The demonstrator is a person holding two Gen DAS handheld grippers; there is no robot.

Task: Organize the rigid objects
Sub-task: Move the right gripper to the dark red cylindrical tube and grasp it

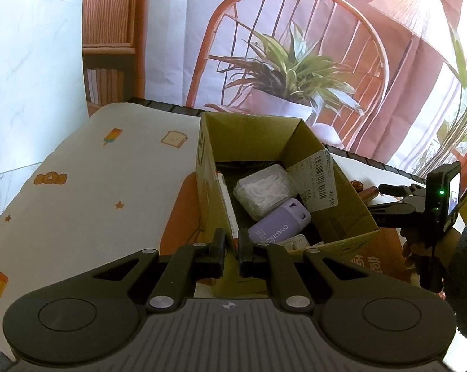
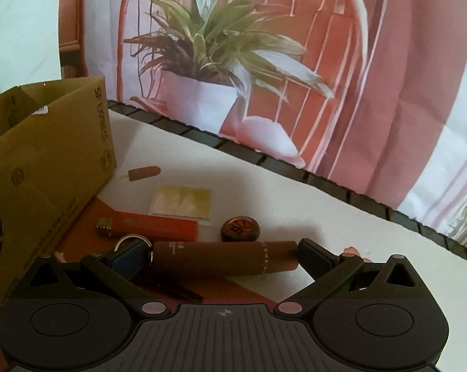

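An open cardboard box (image 1: pixel 351 217) stands on the patterned tablecloth (image 1: pixel 94 186). Inside lie a white pen (image 1: pixel 225 204), a clear case of white pieces (image 1: pixel 264 190), a lilac case (image 1: pixel 279 224) and a small white item (image 1: pixel 295 241). My left gripper (image 1: pixel 231 249) is shut on the near end of the box's left wall. In the right wrist view, my right gripper (image 2: pixel 222 255) is wide open. A brown tube (image 2: pixel 224 259) lies lengthwise between its fingers, low over the table. The pads do not visibly press on the tube.
Beyond the tube lie a red stick with a gold cap (image 2: pixel 159 228), a round brown lid (image 2: pixel 241 228), a yellowish sachet (image 2: pixel 180 206) and a metal ring (image 2: pixel 131 240). The box (image 2: pixel 47 161) stands close on the left. A printed backdrop (image 2: pixel 264 62) rises behind the table's dark edge.
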